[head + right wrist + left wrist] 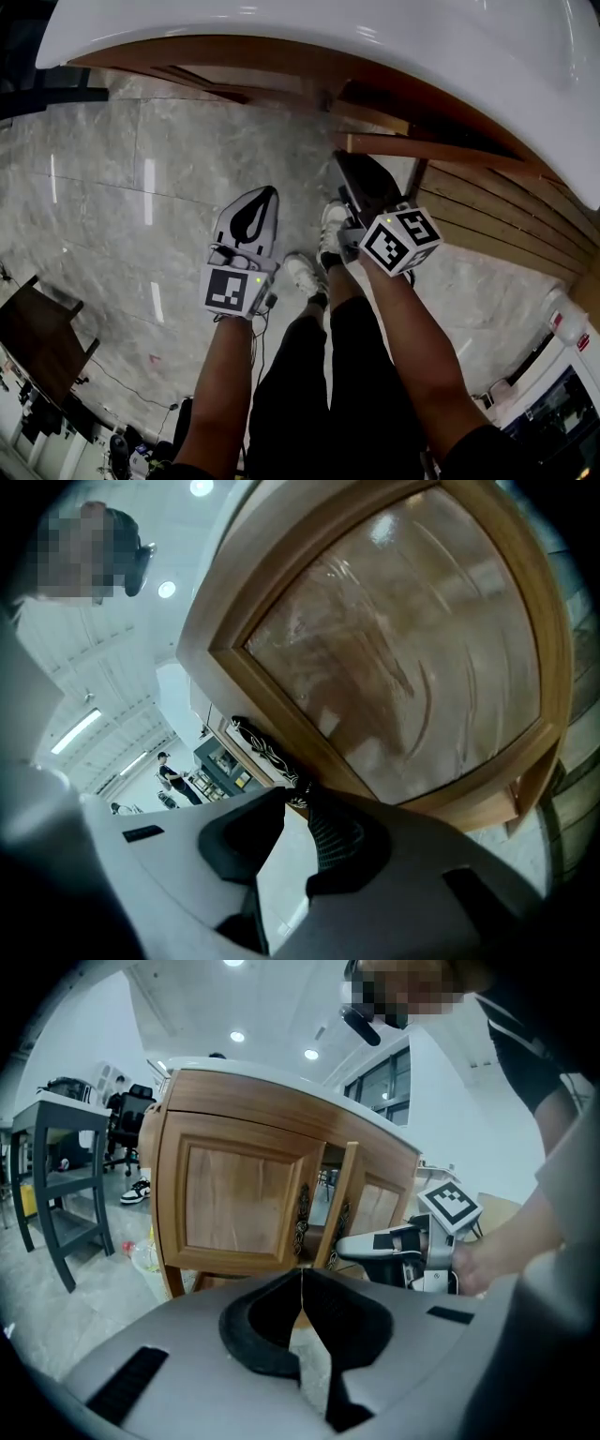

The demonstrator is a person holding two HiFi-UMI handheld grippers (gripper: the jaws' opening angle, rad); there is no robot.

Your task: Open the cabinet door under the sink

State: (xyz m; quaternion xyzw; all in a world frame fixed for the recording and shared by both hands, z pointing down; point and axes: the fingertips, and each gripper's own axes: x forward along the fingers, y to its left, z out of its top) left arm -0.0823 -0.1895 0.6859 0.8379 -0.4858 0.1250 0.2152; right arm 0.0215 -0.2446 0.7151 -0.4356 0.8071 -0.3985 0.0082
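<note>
Under the white sink counter stands a wooden cabinet with two doors. The left door is closed. The right door stands ajar, and its panel fills the right gripper view. My right gripper is shut on the lower end of that door's dark ornate handle. It shows from the side at the door's edge, and from above below the door's top edge. My left gripper is shut and holds nothing. It hovers over the floor, back from the cabinet.
The floor is grey marble. A dark table stands left of the cabinet, with a plastic bottle on the floor beside it. A slatted wooden wall runs on the right. The person's shoes stand between the grippers.
</note>
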